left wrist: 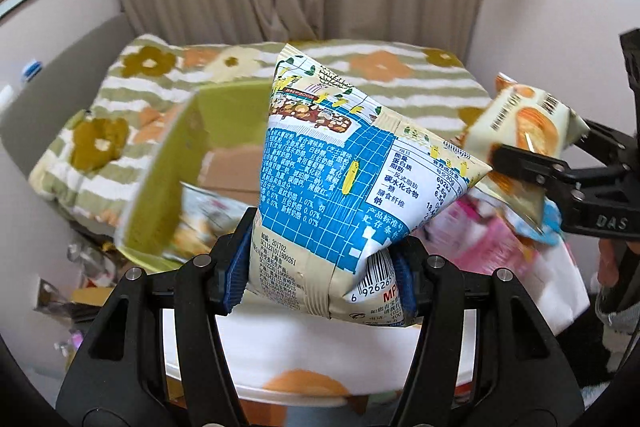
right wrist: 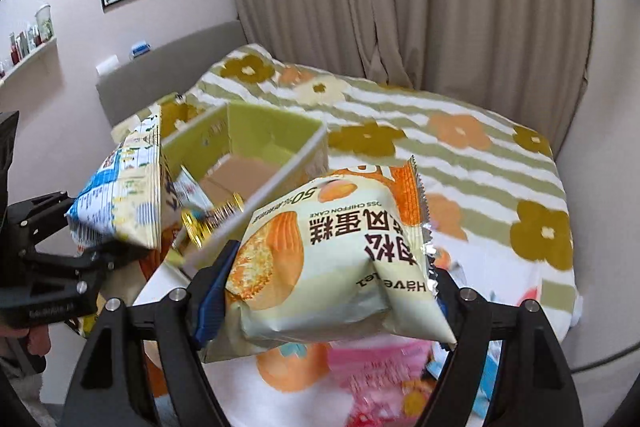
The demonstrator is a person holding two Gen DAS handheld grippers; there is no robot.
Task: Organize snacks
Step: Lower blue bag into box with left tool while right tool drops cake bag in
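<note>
The left gripper is clamped on the bottom corner of a blue-and-cream snack bag, its blue pads pinching the crinkled film just above the seam. The right gripper is clamped the same way on a cream-and-orange cake packet, which sits upside down between the jaws. Both are held in the air above the flowered bedspread, close in front of a green cardboard box with its top open, other snacks already lying inside.

Both packs look puffed with air and light, I'd say, so weight is no trouble. The film is thin and glossy, likely slippery, and it buckles where it is squeezed. The cake inside is probably soft and would crush under a hard pinch on the middle, so the sealed edge or a corner seems the safer hold, as now.
</note>
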